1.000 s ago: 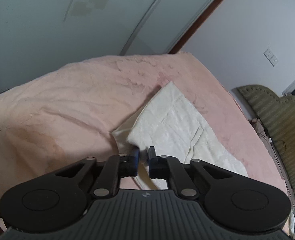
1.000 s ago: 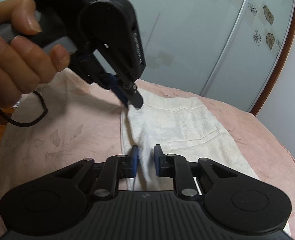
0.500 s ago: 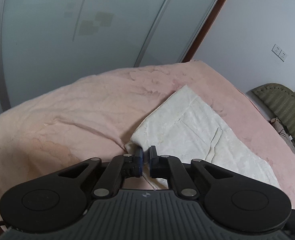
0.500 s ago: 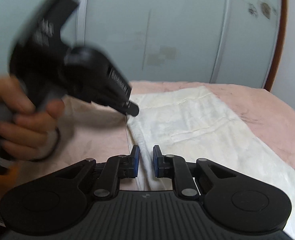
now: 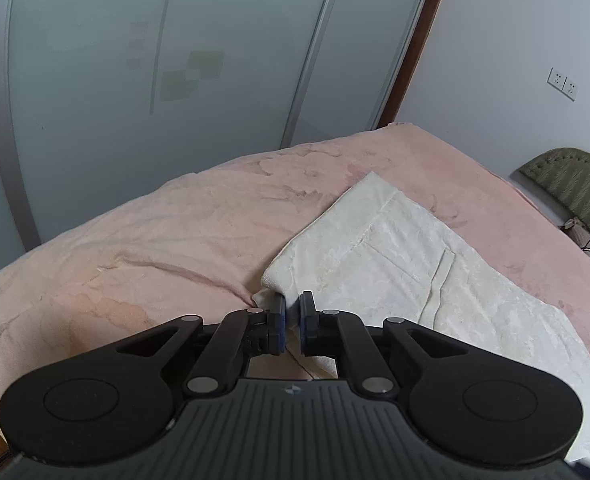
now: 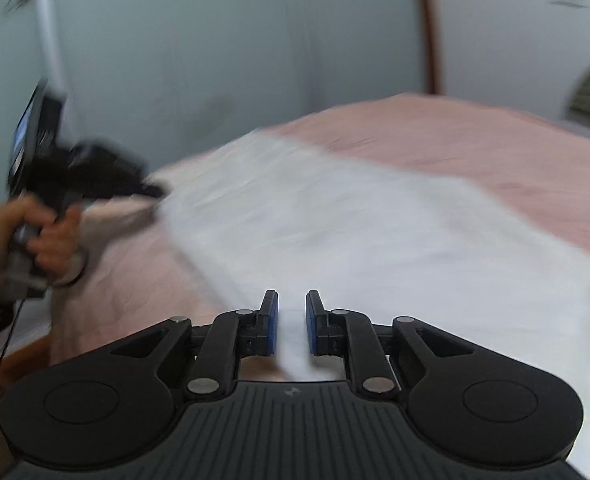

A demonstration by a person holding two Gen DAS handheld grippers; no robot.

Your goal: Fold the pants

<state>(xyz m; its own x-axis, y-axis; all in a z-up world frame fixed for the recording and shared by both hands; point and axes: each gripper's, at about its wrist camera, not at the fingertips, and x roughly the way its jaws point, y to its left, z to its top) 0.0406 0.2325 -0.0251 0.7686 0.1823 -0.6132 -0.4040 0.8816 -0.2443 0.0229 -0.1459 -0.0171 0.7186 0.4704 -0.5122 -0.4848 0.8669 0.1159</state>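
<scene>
Pants (image 5: 407, 264): white, textured, lying flat on the bed, running from near the left gripper off toward the lower right of the left wrist view; a seam or pocket line shows across the cloth.
Pants corner: the near corner is bunched up and sits between the left gripper's blue pads.
Left gripper (image 5: 292, 320): jaws narrow, closed on that corner of the pants; a strip of white cloth shows in the slit between the pads and below them.
Right gripper (image 6: 291, 326): jaws narrow, with a fold of white cloth standing between the pads (the right wrist view is blurred, but the cloth fills the gap and the pads look pressed on it).
Pants in the right view (image 6: 355, 232): a broad white sheet spreading away from the right gripper toward the left gripper at the far left.
Left gripper from the right view (image 6: 151, 192): black, blurred, its tip at the far edge of the pants.
Hand (image 6: 35, 240): wrapped round the left gripper's grey handle, at the left edge of the right wrist view; a dark sleeve shows below it.
Bed (image 5: 155, 232): covered with a pink blanket, creased near the left gripper.
Wardrobe doors (image 5: 175, 60): pale frosted sliding panels behind the bed.
Wall (image 5: 515, 60): plain, with a double socket at the right.
Chair (image 5: 575, 184): olive green, padded, beside the bed at the right.
</scene>
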